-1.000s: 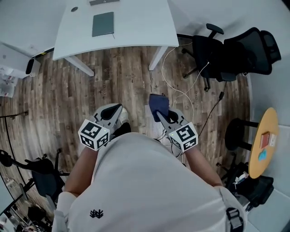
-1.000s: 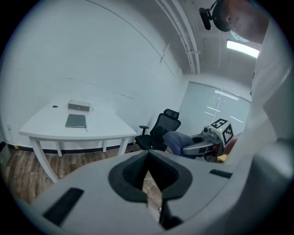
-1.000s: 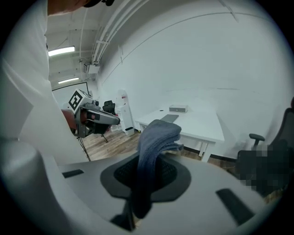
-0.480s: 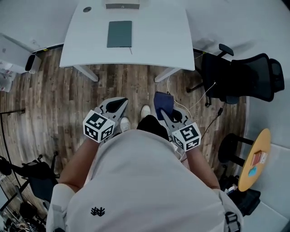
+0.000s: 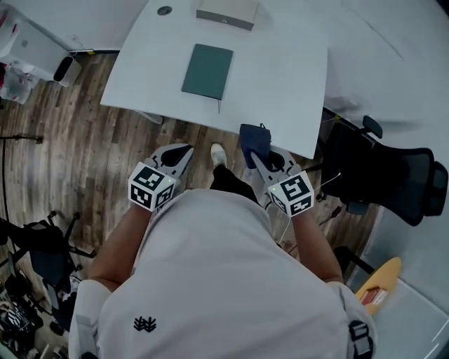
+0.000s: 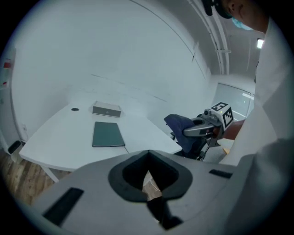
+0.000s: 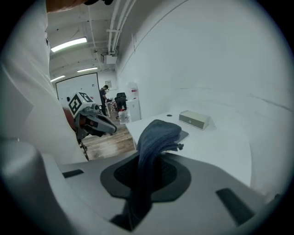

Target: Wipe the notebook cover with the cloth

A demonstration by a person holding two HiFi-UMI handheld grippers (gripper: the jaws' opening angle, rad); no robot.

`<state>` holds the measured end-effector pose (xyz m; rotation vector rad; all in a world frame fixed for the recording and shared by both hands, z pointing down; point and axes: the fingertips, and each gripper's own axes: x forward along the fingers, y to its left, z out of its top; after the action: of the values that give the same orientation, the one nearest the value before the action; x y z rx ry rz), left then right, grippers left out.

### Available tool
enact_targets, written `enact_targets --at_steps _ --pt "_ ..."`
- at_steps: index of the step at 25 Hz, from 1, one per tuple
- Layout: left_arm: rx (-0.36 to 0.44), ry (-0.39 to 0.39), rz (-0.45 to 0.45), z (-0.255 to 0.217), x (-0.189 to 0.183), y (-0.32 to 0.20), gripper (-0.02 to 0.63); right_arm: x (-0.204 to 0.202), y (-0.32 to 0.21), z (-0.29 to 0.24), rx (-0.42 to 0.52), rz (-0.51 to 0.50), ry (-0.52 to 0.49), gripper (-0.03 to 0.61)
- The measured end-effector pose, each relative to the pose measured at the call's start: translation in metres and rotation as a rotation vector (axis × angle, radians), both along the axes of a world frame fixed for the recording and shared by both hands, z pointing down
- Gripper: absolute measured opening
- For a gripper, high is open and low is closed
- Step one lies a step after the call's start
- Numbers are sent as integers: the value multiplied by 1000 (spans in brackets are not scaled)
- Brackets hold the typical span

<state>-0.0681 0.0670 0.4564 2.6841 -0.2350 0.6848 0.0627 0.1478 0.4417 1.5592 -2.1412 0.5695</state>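
A dark green notebook [image 5: 208, 71] lies flat on the white table [image 5: 280, 84], ahead of both grippers. My right gripper [image 5: 253, 157] is shut on a dark blue cloth [image 5: 254, 139], held just off the table's near edge. In the right gripper view the cloth [image 7: 155, 140] rises from the jaws and hides most of the notebook [image 7: 183, 135]. My left gripper [image 5: 181, 153] hovers over the floor short of the table, shut with nothing in it. The left gripper view shows the notebook [image 6: 108, 134] and the cloth [image 6: 180, 125] in the other gripper.
A grey box [image 5: 226, 14] stands on the table beyond the notebook, with a small round hole [image 5: 164, 10] to its left. A black office chair [image 5: 393, 175] stands to the right. A white unit [image 5: 42, 49] is at the far left, another dark chair [image 5: 42, 252] at lower left.
The table and notebook have come much closer as the person walked toward them. Both grippers keep their pose, the right one still holding the cloth.
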Motion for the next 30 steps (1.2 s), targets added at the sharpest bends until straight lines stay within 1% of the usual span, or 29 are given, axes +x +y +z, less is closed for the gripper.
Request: enact_targets --at_steps 6,11,15,20,25,30 --pt "6 -32 -115 18 50 -51 6 55 -76 11 -21 -234 50 44" --pt "15 -84 -201 39 80 -77 6 76 -115 33 -59 -424 77 44" --pt "8 -117 -254 62 88 -104 6 75 -143 60 -110 -539 99 44" --pt "-1 -149 -273 94 103 -133 5 67 -167 90 -133 -657 153 44" --pt "2 -195 -256 123 110 -152 6 54 -180 116 -174 -740 196 44" --pt "-21 -187 -266 137 115 -160 5 43 -188 136 -209 -801 228 44"
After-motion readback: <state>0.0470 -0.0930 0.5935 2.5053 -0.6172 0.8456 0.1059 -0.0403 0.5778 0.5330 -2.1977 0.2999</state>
